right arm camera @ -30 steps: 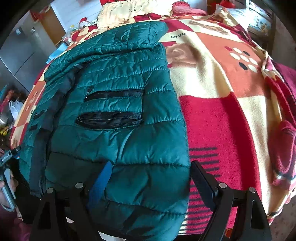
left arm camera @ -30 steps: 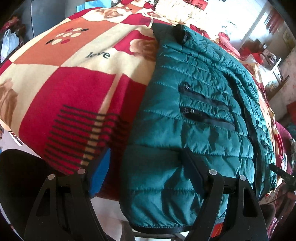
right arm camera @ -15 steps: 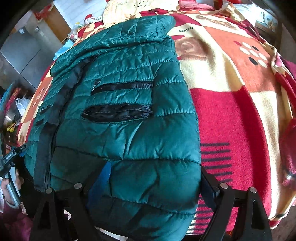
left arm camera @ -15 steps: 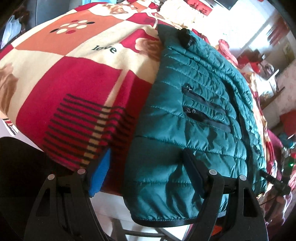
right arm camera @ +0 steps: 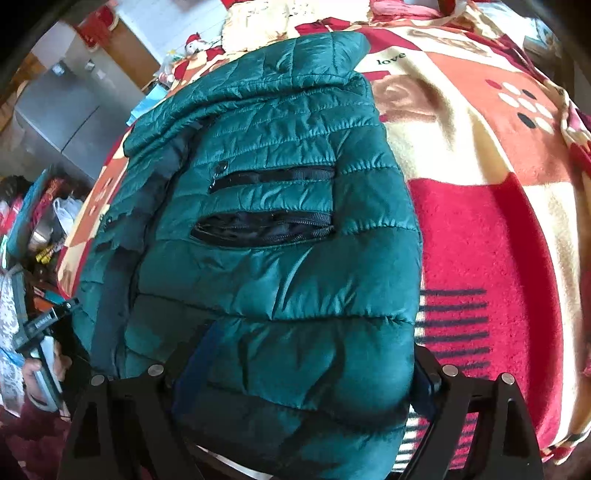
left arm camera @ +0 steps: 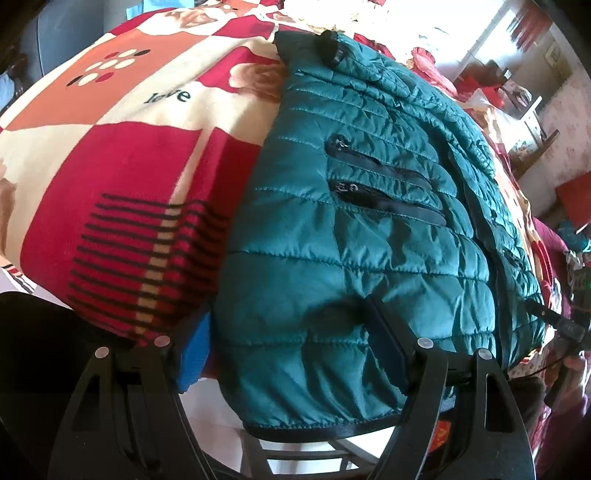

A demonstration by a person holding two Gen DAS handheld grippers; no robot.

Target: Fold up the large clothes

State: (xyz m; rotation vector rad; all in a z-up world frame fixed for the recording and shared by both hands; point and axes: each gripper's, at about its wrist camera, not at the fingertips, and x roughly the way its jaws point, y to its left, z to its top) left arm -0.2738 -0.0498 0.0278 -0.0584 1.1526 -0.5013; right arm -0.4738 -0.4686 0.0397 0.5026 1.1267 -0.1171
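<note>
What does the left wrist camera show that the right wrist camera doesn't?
Only the left wrist view: the black loop at the jacket's far end, the dark hem band hanging over the bed's near edge, and a bright window at upper right.

Only the right wrist view: a grey cabinet at upper left, a small Santa figure beyond the bed, and a hand holding the other tool.

Both: the green quilted jacket with two zip pockets, lying on the red, cream and orange blanket printed "love".
</note>
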